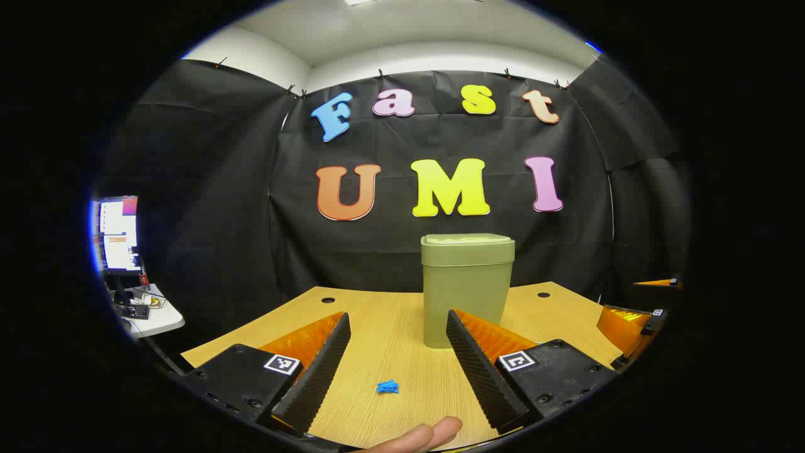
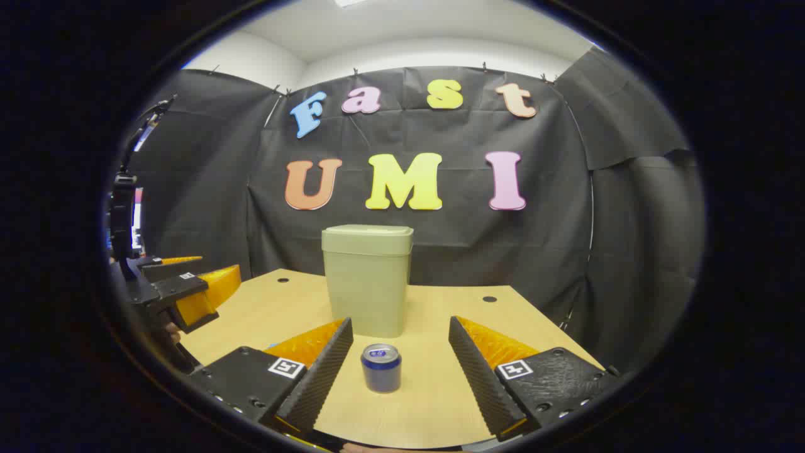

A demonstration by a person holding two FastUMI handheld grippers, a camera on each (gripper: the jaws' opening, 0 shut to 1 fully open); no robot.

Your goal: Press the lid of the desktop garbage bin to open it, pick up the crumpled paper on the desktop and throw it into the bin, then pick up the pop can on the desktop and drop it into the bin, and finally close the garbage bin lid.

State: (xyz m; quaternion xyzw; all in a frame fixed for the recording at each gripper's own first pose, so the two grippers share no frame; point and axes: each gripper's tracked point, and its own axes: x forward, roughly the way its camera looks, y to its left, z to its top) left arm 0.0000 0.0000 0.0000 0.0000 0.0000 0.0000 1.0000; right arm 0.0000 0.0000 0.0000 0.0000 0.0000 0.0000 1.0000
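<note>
At the far middle of the desk:
Bin: green garbage bin (image 1: pixel 466 289) upright, lid (image 1: pixel 468 249) down and flat; stands toward the back edge, between the two cable holes (image 1: pixel 327 300) in the desk top.
Crumpled paper: small blue wad (image 1: pixel 387 387) near the front edge of the desk (image 1: pixel 390 327), well short of the bin, lying free between the left gripper's fingers in the left gripper view.
Pop can: blue can (image 2: pixel 381 367) upright near the front edge, in front of the bin and apart from it, between the right gripper's fingers in the right gripper view, touching neither.
Left gripper (image 1: pixel 396 362): jaws spread wide, holding nothing, above the front of the desk.
Right gripper (image 2: pixel 399 365): jaws spread wide, holding nothing, aimed at can and bin.
Fingertip (image 1: pixel 434 433): at the bottom of the left gripper view.
Monitor (image 1: pixel 118 234): lit, beyond the left edge of the desk, on a side table (image 1: pixel 154 318).
</note>
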